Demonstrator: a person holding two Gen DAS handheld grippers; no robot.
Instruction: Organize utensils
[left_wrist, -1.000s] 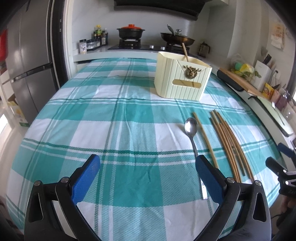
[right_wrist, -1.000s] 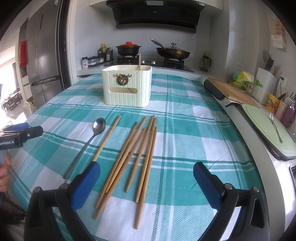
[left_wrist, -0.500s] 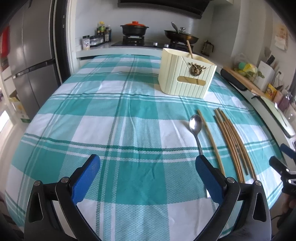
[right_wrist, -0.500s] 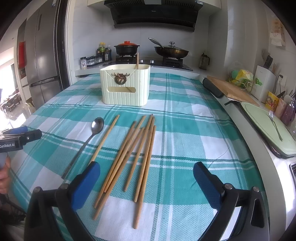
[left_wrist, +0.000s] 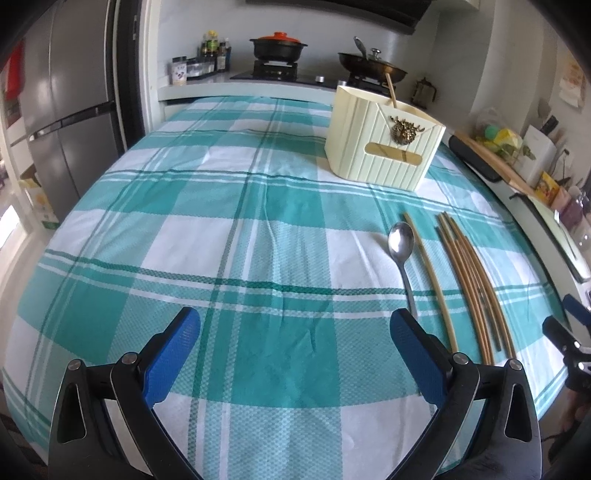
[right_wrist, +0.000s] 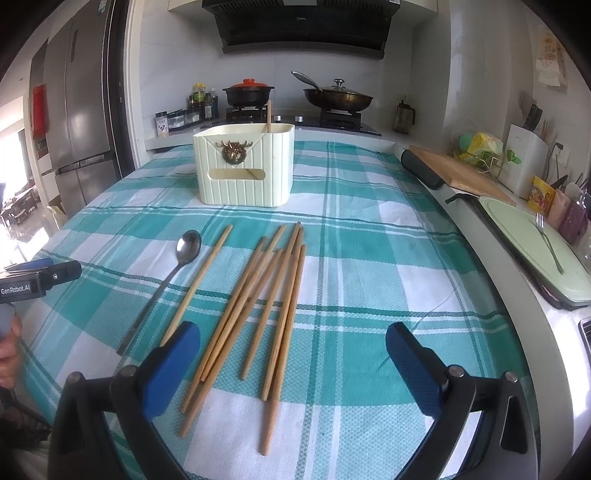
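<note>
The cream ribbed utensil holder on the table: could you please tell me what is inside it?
One wooden chopstick sticks up above the rim of the cream ribbed utensil holder. Its walls hide the rest of the interior, so anything else inside cannot be seen.

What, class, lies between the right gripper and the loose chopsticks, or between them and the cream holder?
Nothing visible does. The right gripper hangs open over the chopsticks, and only bare tablecloth separates them from the cream holder. The spoon lies off to their left.

Bright daylight, sharp focus, fisheye-warped edges
</note>
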